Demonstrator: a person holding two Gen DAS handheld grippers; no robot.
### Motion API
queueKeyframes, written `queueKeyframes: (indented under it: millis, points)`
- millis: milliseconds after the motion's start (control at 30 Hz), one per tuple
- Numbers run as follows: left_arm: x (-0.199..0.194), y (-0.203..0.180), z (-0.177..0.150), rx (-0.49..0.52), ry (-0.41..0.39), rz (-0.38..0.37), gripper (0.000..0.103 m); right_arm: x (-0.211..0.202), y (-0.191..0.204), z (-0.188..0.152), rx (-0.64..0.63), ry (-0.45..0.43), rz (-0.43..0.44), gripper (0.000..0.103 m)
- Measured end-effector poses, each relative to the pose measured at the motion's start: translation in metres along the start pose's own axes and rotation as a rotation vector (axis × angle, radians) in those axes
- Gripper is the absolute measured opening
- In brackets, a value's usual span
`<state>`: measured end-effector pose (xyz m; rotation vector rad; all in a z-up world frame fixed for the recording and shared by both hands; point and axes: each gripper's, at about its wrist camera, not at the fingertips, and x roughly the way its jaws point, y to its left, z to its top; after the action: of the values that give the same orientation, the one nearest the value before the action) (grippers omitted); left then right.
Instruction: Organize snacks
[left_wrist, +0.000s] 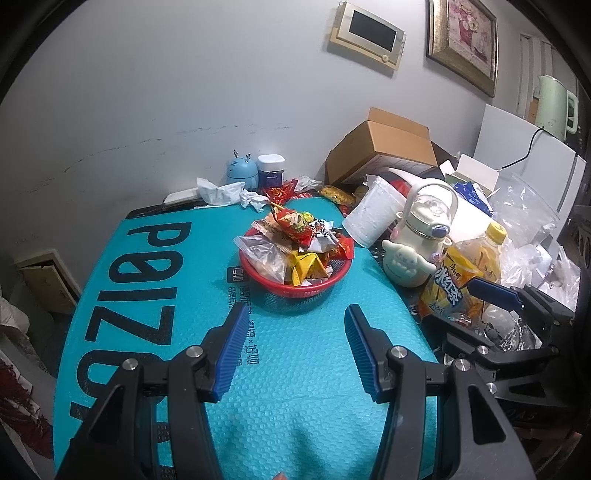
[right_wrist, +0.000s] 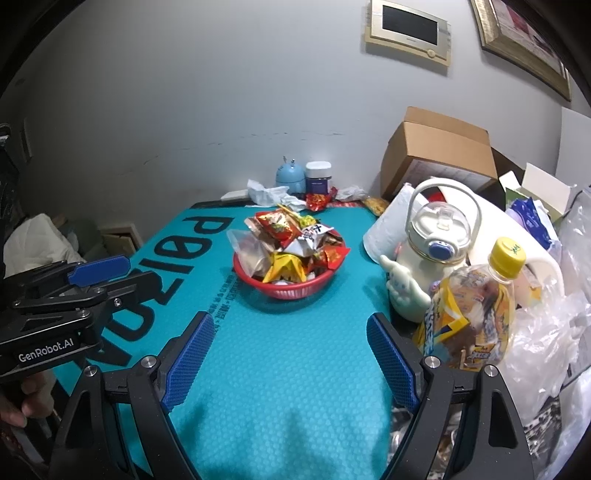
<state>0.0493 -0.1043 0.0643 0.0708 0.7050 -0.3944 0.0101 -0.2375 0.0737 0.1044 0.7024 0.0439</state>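
Your left gripper (left_wrist: 293, 325) jaws parted with nothing between them, your right gripper (right_wrist: 290, 332) jaws spread wider, also bare, both above the teal mat (right_wrist: 280, 369), red basket (right_wrist: 288, 290) heaped with snacks (right_wrist: 291, 243) mid-mat ahead of you, yellow bottle (right_wrist: 476, 306) beside it.

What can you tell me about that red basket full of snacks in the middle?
The red basket is a round, shallow bowl of slotted plastic, standing upright on the teal bubble mat. Snack packets are heaped above its rim: red, yellow and white wrappers and a clear bag that hangs over the left edge. Nothing else touches it; both claws stand short of it, and the cream bottle stands apart on its right.
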Motion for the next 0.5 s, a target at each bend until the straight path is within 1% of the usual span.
queueKeyframes:
  millis: [500]
  points:
    - [0.0032,-0.0011,-0.0001,0.019,0.007,0.019,0.053,0.0070,-0.0013,-0.0022,-0.004,0.014,-0.001,0.086]
